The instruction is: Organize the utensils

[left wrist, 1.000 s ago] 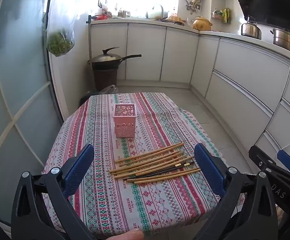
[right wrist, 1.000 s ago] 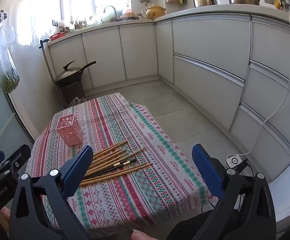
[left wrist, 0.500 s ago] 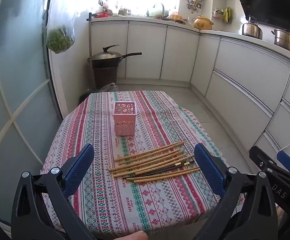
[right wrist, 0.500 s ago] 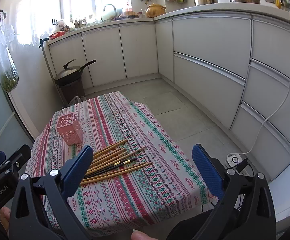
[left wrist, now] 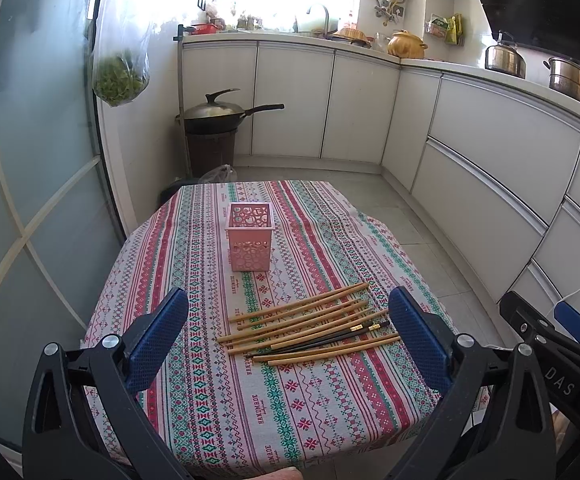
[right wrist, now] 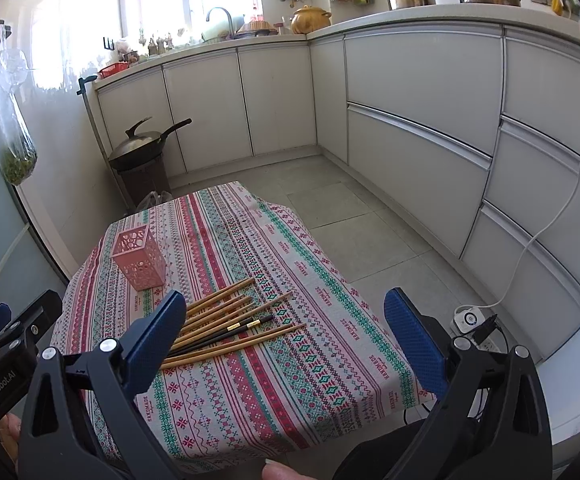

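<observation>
Both the left gripper [left wrist: 287,338] and right gripper [right wrist: 285,338] are held with fingers apart above chopsticks [left wrist: 310,326] laid near a pink holder [left wrist: 249,236] on the desk [left wrist: 209,400].

both cameras sit just behind their own gripper fingers and look forward and down from the near edge of a small table [left wrist: 193,248] with a striped cloth. the left view faces the table almost square on, with the pink holder [left wrist: 249,237] near its centre line. the right view stands further right and takes in more floor and cabinets [right wrist: 414,112]. both share the table, the chopsticks [right wrist: 225,322], the holder and the far counter, seemingly from similar height.
</observation>
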`<state>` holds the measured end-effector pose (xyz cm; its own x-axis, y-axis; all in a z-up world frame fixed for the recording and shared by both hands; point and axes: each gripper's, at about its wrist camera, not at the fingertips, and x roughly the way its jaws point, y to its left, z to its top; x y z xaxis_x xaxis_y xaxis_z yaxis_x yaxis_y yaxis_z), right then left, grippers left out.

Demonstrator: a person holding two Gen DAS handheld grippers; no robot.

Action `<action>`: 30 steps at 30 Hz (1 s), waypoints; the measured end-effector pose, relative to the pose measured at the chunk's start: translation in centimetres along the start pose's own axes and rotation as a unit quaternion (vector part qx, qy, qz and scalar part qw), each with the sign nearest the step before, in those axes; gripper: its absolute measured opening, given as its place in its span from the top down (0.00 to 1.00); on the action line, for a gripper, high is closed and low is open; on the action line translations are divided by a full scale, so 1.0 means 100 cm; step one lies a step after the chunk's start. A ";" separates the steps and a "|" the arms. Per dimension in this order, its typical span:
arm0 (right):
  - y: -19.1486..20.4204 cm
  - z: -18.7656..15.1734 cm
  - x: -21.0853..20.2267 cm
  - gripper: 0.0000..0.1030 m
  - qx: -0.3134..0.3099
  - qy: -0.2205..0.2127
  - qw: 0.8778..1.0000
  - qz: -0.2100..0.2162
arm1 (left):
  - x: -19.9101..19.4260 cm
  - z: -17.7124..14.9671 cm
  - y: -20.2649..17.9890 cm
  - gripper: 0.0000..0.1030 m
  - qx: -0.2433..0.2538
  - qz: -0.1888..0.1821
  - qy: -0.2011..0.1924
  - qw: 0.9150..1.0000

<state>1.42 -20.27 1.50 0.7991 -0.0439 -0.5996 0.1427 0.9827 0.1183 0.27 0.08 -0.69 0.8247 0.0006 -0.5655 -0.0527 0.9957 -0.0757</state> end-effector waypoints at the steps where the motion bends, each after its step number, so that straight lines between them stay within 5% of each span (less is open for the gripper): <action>1: 0.000 0.000 0.000 0.06 0.000 0.000 1.000 0.000 | 0.000 0.000 0.000 0.07 0.000 0.000 0.000 1.000; 30: -0.001 -0.004 0.006 0.06 0.003 0.007 1.000 -0.003 | 0.002 0.000 0.000 0.07 0.002 0.000 0.004 1.000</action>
<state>1.69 -20.35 0.82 0.7895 -0.0468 -0.6119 0.1507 0.9813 0.1194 0.45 0.08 -0.83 0.8198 0.0004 -0.5727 -0.0505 0.9962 -0.0716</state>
